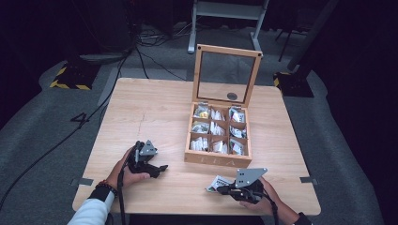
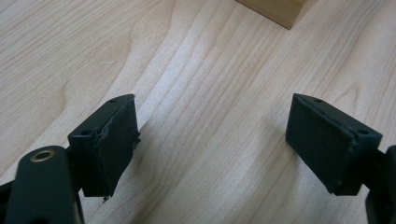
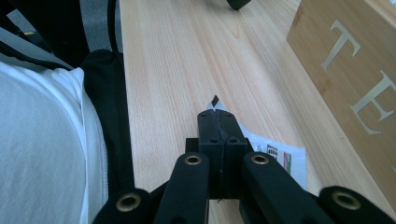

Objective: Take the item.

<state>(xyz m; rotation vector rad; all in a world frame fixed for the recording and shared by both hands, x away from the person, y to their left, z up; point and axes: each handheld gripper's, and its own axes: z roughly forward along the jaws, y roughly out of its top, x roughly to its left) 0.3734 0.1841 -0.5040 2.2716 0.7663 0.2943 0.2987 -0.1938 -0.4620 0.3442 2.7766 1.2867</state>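
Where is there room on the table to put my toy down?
The whole left side of the table beyond the left gripper is bare. It's crowded near the tea box, and in front of it where the right gripper pinches a packet.

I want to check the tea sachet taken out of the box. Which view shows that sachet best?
The high view: the whole white sachet lies flat on the table, in front of the tea box, at the right gripper tips. The right gripper view shows part of it behind shut jaws. The left gripper view shows bare tabletop and a box corner.
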